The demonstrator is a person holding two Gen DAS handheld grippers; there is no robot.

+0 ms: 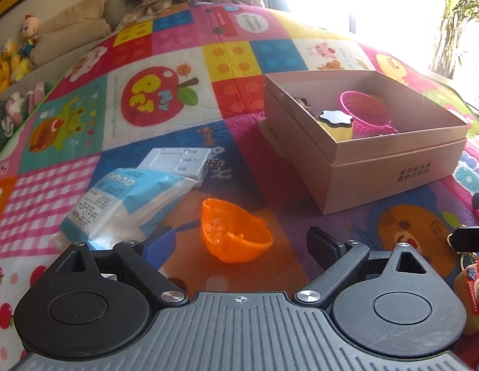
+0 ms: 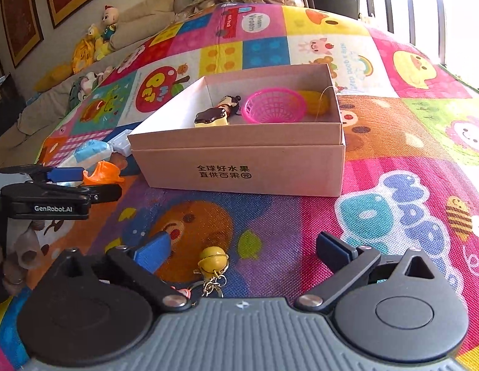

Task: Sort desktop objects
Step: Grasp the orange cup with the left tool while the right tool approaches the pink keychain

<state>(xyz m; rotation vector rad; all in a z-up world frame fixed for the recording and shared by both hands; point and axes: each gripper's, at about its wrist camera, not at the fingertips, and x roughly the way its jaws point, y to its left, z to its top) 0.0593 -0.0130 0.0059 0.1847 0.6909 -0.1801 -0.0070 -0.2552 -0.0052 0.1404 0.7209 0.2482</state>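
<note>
A cardboard box (image 1: 394, 167) (image 2: 239, 157) sits on the colourful play mat and holds a pink basket (image 1: 363, 111) (image 2: 273, 106), a pudding toy (image 1: 336, 120) (image 2: 211, 117), a small doll (image 2: 230, 102) and a yellow item (image 2: 316, 102). My left gripper (image 1: 239, 241) is open, with an orange toy bowl (image 1: 236, 232) (image 2: 102, 173) lying between its fingers. My right gripper (image 2: 242, 247) is open, with a yellow bell keychain (image 2: 213, 261) between its fingers. The left gripper also shows in the right wrist view (image 2: 94, 182).
A blue-white tissue pack (image 1: 122, 204) (image 2: 88, 151) and a white adapter (image 1: 180, 162) lie left of the box. A cartoon keychain figure (image 1: 471, 290) lies at the right edge. Plush toys (image 2: 97, 43) and cushions line the sofa behind.
</note>
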